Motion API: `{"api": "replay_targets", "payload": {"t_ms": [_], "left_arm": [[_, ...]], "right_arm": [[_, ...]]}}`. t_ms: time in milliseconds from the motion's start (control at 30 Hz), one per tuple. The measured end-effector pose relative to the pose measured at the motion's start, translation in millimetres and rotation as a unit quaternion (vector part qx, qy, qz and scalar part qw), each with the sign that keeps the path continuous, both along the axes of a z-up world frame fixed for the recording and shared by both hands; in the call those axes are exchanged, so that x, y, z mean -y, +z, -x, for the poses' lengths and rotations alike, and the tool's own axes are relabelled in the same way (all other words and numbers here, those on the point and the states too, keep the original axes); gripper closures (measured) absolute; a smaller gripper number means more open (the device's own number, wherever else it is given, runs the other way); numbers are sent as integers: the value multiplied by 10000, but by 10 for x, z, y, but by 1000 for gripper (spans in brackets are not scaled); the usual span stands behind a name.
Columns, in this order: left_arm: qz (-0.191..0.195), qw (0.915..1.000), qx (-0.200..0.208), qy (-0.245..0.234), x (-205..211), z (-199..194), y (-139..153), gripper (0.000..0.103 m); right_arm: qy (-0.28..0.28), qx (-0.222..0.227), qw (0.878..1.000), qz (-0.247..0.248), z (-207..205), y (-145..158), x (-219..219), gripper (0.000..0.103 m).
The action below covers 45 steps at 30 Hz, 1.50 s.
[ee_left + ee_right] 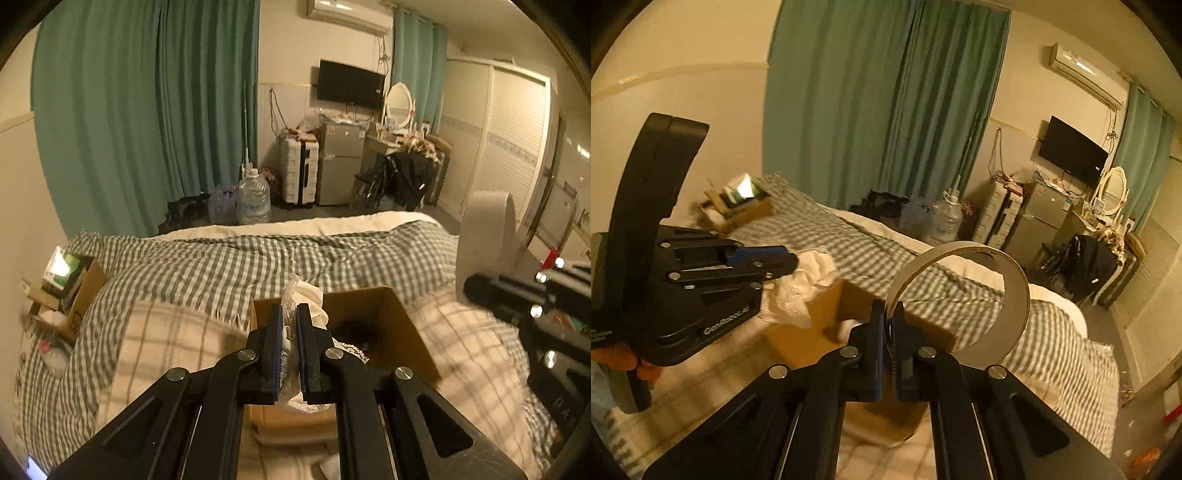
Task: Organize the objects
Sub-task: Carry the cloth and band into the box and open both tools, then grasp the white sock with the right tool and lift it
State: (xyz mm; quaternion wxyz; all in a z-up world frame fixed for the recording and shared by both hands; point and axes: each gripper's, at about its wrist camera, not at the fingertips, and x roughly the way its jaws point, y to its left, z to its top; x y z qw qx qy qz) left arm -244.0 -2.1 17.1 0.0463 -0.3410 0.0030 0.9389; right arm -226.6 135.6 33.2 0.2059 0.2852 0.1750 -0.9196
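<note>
left wrist view: left hand-held gripper (pixel 289 325) clamped on a white lace-trimmed cloth (pixel 314 301) over the open cardboard box (pixel 410 332) on the bed (pixel 221 258); right hand-held gripper (pixel 889 326) pinches a grey belt loop (pixel 1015 291). lift both clear of the box walls before sorting.

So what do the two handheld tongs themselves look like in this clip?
Both are matte black. The left tongs and right tongs have flat parallel fingers with blue pads, on angled black link arms joined by round silver pivot bolts. Seen from the right wrist camera, the left unit's body carries white "GenRobot.AI" lettering and a curved black upright fin.
</note>
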Motion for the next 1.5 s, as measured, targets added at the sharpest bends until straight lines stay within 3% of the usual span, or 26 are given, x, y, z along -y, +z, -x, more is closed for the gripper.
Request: {"api": "replay_targets", "payload": {"t_ms": [133,367,533,733,867,900,933,1000,1367,1500], "left_arm": [[88,9996,266,-63,-23,387,-297,96],[302,9970,699,-161,-122,712,-806,96],[357,9952,885,-224,-189,797,-1058,96],[461,9941,921,-352,-253,797,-1038,96],[449,9942,889,-407,-256,735,-914,87],[501,9940,891,-382,-255,721,-884,72],[577,9940,872,-312,-246,673,-837,49],[611,9947,796,-230,-222,589,-743,27],[386,9991,165,-16,85,-337,95,26],[219,9997,29,134,257,-715,247,26]], "right_arm": [[-57,190,9998,-41,446,-164,16,100],[-34,754,9971,-50,1007,-775,-1,100],[-37,1072,9942,-16,1134,-1131,-48,100],[-55,1238,9923,-42,1074,-1289,-72,100],[-143,1271,9918,61,1017,-1181,-132,94],[-185,1220,9924,28,1002,-1131,-150,84],[-204,1172,9929,9,961,-1077,-173,68],[-241,1094,9937,60,830,-949,-216,48],[-560,204,9982,51,-227,147,-477,42],[-538,11,9985,92,-636,334,-519,40]]}}
